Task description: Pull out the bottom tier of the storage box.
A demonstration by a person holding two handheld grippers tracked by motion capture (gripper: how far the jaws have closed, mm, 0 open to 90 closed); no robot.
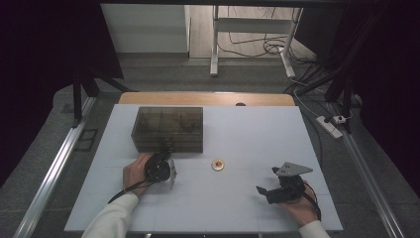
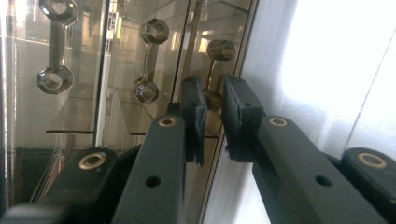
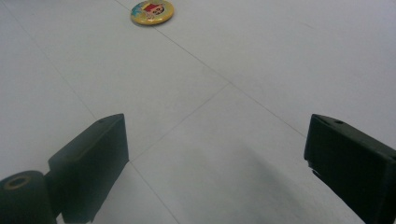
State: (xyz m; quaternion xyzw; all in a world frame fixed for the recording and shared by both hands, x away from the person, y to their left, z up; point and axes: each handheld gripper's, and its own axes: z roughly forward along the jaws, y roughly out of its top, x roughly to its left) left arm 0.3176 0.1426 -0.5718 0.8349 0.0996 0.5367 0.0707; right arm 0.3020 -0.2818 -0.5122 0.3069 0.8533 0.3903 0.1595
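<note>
Box (image 1: pixel 167 129) sits far left on the table (image 1: pixel 237 198), drawers closed as far as I can see; left gripper (image 2: pixel 212 119) has its jaws narrowed around a drawer handle (image 2: pixel 215 70), looks gripped. Badge (image 1: pixel 218 164) lies loose mid-table, not yet stowed. Right gripper (image 3: pixel 217 158) hangs wide and empty, near the table's front right.

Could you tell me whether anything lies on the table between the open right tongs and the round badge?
Nothing visible does. In the right gripper view, bare white table runs from the open right tongs up to the round badge. The high view agrees: the smoky drawer box sits farther back, off that line.
</note>
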